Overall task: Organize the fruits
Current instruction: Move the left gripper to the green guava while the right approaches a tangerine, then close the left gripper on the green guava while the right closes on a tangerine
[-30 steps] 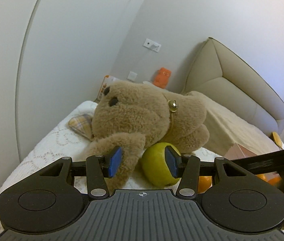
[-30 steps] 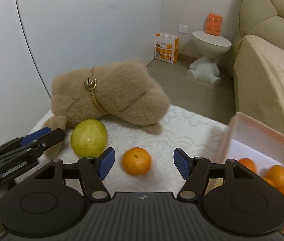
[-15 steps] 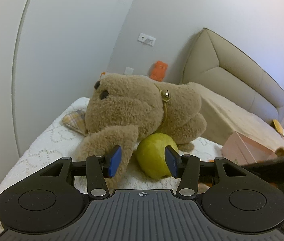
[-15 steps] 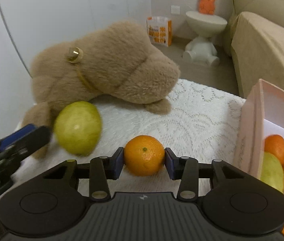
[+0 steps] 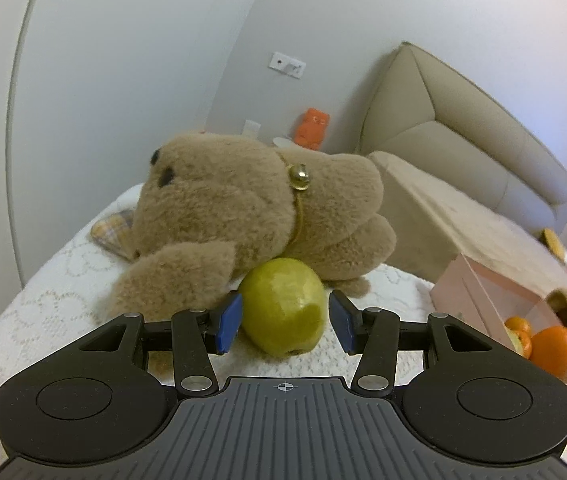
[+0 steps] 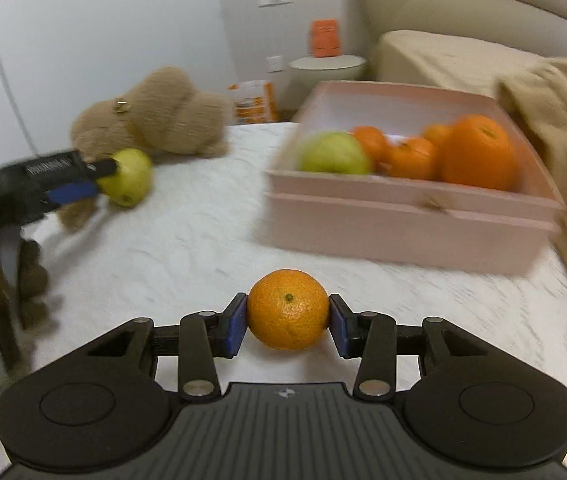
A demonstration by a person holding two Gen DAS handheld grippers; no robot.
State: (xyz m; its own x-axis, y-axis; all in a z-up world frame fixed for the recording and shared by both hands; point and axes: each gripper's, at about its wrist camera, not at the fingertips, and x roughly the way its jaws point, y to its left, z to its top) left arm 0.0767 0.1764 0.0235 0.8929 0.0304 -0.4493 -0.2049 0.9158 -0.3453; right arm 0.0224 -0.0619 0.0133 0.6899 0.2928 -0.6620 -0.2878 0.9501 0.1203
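A green apple [image 5: 283,306] lies on the white lace cloth against a brown plush bear [image 5: 251,216]. My left gripper [image 5: 283,322] is open, its blue pads on either side of the apple, the left pad touching or nearly touching it. The apple [image 6: 129,176] and left gripper also show in the right wrist view. My right gripper [image 6: 288,322] is shut on a small orange mandarin [image 6: 288,314], held above the cloth. A pink box [image 6: 411,216] holds a green apple [image 6: 335,154], a large orange [image 6: 479,154] and several mandarins.
The plush bear [image 6: 155,116] lies at the table's far left edge. A beige cloth [image 6: 563,128] hangs at the right beside the box. A beige bed [image 5: 463,184] and a small white side table [image 6: 327,66] stand behind. White cloth [image 6: 203,248] lies between gripper and box.
My right gripper closed on the mandarin, lifted it and swung right toward the pink box. My left gripper moved forward so its pads now flank the green apple.
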